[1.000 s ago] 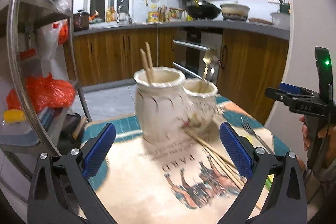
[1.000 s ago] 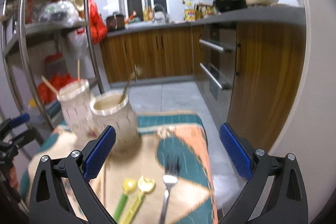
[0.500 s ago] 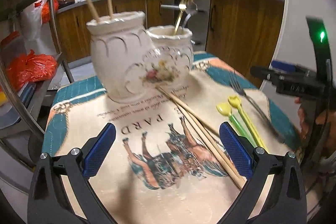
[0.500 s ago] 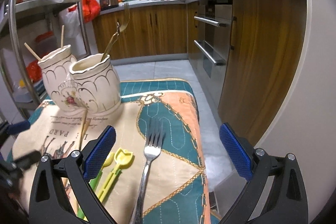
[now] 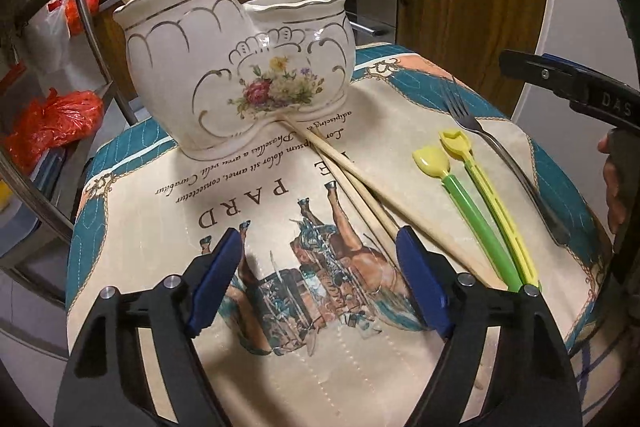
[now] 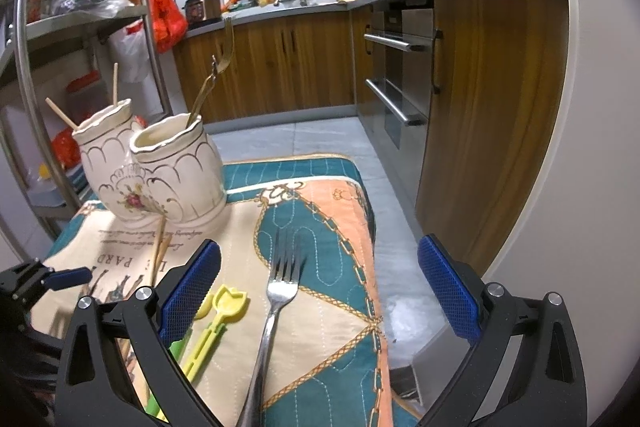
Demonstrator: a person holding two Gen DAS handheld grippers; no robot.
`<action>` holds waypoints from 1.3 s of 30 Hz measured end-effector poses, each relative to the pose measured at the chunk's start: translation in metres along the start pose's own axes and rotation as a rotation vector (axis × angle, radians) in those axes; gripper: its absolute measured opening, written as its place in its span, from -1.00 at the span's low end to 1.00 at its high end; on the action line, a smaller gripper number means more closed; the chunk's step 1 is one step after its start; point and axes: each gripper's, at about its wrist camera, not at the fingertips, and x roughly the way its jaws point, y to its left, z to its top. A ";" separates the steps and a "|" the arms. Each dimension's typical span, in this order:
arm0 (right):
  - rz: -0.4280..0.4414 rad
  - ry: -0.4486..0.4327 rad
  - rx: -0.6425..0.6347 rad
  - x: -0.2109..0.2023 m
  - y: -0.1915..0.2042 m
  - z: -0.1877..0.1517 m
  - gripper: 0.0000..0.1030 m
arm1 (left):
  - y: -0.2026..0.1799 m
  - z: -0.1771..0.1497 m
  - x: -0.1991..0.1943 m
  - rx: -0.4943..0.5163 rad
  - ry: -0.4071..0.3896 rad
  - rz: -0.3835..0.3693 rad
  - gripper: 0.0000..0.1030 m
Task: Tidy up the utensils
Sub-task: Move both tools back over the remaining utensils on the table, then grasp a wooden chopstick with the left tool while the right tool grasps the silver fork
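Left gripper hangs low over the printed cloth, jaws closing with nothing yet between them; the chopsticks run just beside its right pad, probably the target. Right gripper is spread wide, empty, above the steel fork. Two plastic picks, green and yellow, lie between chopsticks and fork. The twin ceramic holder already keeps chopsticks in one pot, metal cutlery in the other. Chopstick ends vanish behind the right pad, so contact is unclear.
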 end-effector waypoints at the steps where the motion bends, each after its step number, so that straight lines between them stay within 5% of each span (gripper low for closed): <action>1: 0.004 -0.001 0.002 -0.001 0.000 0.000 0.90 | -0.001 0.001 0.001 0.002 0.002 -0.003 0.40; 8: 0.006 -0.012 0.008 -0.006 -0.002 -0.001 0.90 | -0.007 0.003 0.005 -0.002 0.030 -0.027 0.01; 11: 0.002 -0.002 0.008 -0.004 -0.003 -0.004 0.90 | -0.010 0.006 0.005 0.008 0.041 -0.071 -0.70; 26: -0.005 0.078 -0.089 0.014 0.009 -0.007 0.83 | 0.026 -0.005 -0.007 0.071 0.111 -0.122 -0.89; 31: 0.025 0.133 -0.132 0.032 0.016 0.003 0.31 | 0.032 -0.009 -0.010 0.052 0.094 -0.146 -0.87; 39: 0.112 0.242 -0.134 0.067 0.013 0.014 -0.17 | 0.038 -0.010 -0.009 0.011 0.068 -0.169 -0.87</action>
